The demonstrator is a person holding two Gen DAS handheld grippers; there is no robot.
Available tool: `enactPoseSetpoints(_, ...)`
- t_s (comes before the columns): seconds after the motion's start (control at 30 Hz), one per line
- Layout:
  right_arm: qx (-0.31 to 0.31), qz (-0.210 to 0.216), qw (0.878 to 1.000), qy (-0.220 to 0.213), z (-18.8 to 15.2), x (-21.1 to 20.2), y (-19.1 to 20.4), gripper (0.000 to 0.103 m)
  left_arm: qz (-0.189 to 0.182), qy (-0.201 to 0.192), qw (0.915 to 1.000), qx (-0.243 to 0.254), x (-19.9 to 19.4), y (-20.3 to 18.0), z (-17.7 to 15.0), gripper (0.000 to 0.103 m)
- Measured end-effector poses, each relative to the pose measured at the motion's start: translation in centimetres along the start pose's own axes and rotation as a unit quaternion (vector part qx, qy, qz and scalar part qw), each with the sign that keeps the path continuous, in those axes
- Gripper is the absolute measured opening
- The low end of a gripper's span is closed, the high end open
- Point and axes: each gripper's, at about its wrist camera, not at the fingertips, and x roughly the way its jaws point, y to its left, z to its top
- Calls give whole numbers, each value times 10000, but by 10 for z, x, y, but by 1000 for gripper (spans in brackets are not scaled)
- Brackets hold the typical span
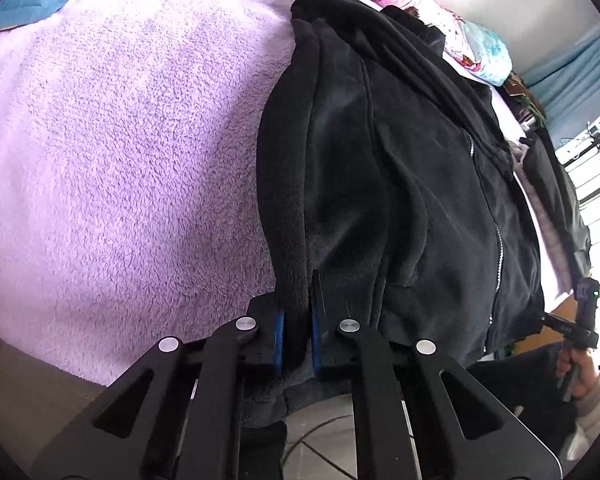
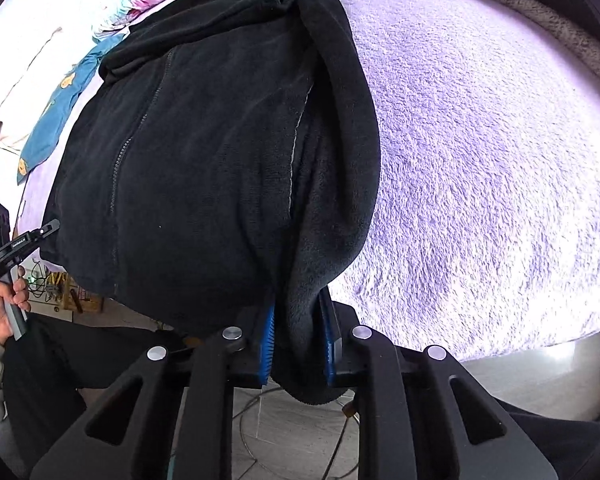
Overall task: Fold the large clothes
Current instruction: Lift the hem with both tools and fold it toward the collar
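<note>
We see a black fleece jacket (image 1: 400, 168) lying zipper-up on a fluffy lilac blanket (image 1: 120, 160), its hem hanging over the near edge of the bed toward us. Our left gripper (image 1: 298, 336) has its blue-padded fingers nearly closed, pinching a fold of the jacket's hem at one lower corner, and our right gripper (image 2: 298, 344) pinches the opposite lower corner the same way, with a thick bunch of fleece between its pads. Beyond the jacket, patterned bedding (image 2: 56, 116) lies along the far side.
</note>
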Motion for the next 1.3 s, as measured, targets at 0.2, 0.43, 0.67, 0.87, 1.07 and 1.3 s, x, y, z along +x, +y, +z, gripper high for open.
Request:
enactPoseSetpoints(0.2,-162,20,9997,-193,-4,-22,1,17,-133,-22,9998,-122,-9,-1,4,8)
enactPoseSetpoints(0.43,-270,426,9974,-522,1,-63,0,17,-452,40,9977,-511,-29,-2,16,8)
enactPoseSetpoints(0.67,-536,424,9950,-722,12,-97,7,17,-86,59,9999,109,-51,-27,36,8)
enactPoseSetpoints(0.87,-673,464,9931,-842,22,-117,10,17,-111,-1,9999,123,-67,-39,53,8)
enactPoseSetpoints(1.07,-719,494,9921,-905,30,-126,14,17,-272,-79,9996,-8,-81,-44,66,8)
enactPoseSetpoints(1.3,-810,551,9887,-1131,56,-145,20,17,-404,-167,9990,-16,-97,-54,85,8)
